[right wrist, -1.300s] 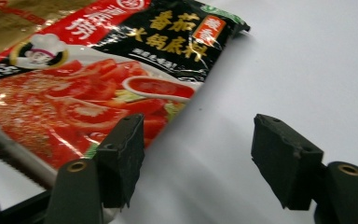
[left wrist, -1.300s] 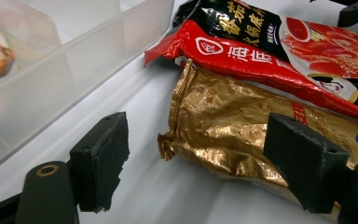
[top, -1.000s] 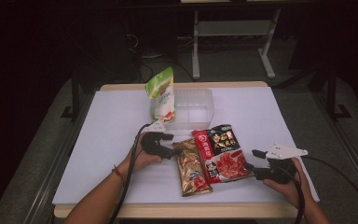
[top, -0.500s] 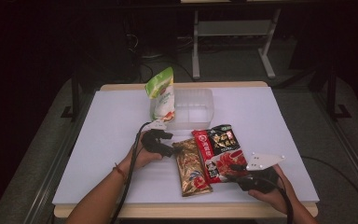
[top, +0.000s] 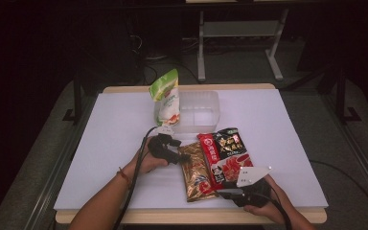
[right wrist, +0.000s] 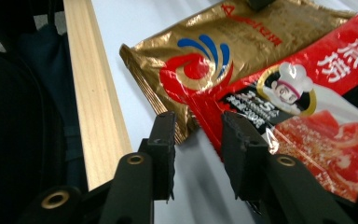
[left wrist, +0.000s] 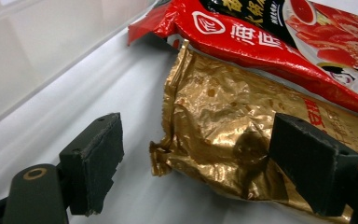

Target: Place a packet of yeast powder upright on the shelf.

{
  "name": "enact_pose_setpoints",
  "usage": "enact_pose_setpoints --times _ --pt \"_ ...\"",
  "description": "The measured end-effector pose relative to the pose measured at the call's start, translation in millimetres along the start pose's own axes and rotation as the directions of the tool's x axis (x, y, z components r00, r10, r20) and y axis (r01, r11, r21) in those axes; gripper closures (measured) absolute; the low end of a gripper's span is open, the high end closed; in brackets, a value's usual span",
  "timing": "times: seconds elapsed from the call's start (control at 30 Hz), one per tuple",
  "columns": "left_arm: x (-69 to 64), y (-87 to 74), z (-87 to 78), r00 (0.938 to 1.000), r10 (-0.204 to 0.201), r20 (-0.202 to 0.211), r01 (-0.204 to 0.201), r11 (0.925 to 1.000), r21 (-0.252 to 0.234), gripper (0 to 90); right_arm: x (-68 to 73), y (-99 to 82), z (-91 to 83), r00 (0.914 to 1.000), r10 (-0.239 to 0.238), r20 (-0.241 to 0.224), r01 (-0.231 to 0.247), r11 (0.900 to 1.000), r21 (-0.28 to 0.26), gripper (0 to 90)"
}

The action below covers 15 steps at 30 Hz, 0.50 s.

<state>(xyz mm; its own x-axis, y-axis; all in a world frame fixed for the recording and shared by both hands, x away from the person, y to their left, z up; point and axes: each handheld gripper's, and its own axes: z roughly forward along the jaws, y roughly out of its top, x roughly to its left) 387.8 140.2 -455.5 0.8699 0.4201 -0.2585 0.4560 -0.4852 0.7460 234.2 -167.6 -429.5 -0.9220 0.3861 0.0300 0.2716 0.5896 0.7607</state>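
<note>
Two sauce packets near the table's front edge, neither lifted: left gripper (left wrist: 191,177) open astride the gold packet (left wrist: 233,135), right gripper (right wrist: 198,140) narrowing, not yet clamping the red packet (right wrist: 307,112)

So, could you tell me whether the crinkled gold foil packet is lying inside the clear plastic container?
No, the gold foil packet lies flat on the white table sheet, in front of the clear plastic container.

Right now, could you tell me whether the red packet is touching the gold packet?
Touching. In the right gripper view the red packet overlaps the gold packet, lying on its edge; the high view shows no gap between them.
</note>
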Motion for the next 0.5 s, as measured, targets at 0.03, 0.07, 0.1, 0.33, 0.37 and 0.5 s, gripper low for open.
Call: enact_pose_setpoints --times 0.03,0.07,0.1,0.33,0.37,0.5 --pt "0.1 -0.2 0.3 1.0000 -0.003 0.008 0.003 1.0000 0.004 16.9 0.9 0.9 -1.9 0.9999 -0.003 -0.010 0.003 0.9999 -0.013 65.0" --pt "0.2 -0.5 0.7 0.9998 -0.008 0.017 0.008 0.9999 0.006 16.9 2.5 1.7 -3.1 0.9999 -0.011 -0.012 0.011 0.9998 -0.015 65.3" --pt "0.3 -0.5 1.0 0.9998 -0.007 0.018 0.007 1.0000 0.007 16.9 4.5 2.3 -3.0 0.9997 -0.014 -0.018 0.013 0.9999 -0.010 65.4" --pt "-0.9 -0.4 2.5 0.9972 -0.010 0.074 0.009 0.9999 0.011 23.9 13.8 4.2 10.7 0.9970 -0.052 -0.058 0.056 0.9968 0.057 66.1" --pt "-0.9 -0.4 2.5 0.9972 -0.010 0.074 0.009 0.9999 0.011 24.0 13.8 4.2 10.7 0.9970 -0.052 -0.058 0.056 0.9968 0.057 66.1" --pt "-1.7 -0.1 3.4 0.9964 -0.006 0.084 0.005 0.9999 0.015 24.2 12.9 1.3 20.0 0.9986 -0.045 -0.027 0.048 0.9927 0.111 64.3"
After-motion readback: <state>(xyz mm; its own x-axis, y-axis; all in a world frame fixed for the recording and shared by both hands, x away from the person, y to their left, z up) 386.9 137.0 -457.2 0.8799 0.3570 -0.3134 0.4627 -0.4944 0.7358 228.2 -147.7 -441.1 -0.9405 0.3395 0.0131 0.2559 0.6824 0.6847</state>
